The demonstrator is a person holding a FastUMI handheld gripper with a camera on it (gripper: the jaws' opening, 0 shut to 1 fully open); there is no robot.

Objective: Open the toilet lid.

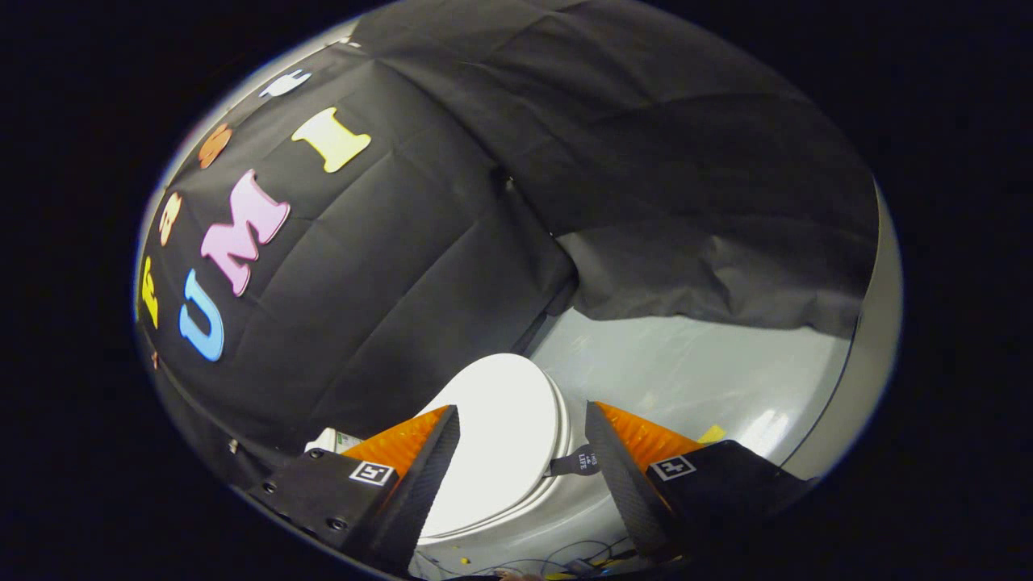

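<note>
The gripper (pixel 520 464) has its jaws spread wide and empty above the closed white toilet lid (pixel 496 436), which lies between and below them, long axis running ahead, a dark pull strap (pixel 575 463) at its edge by one jaw, grey floor (pixel 710 379) beyond.

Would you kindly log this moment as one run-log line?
gripper: open, nothing held | toilet lid: closed, between and beyond the fingers | lid strap: untouched | step: approach

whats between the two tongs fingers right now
In the gripper view the open tongs frame the closed white toilet lid, below and beyond the fingers, untouched. A small dark pull strap on the lid's rim sits beside the right finger.
</note>
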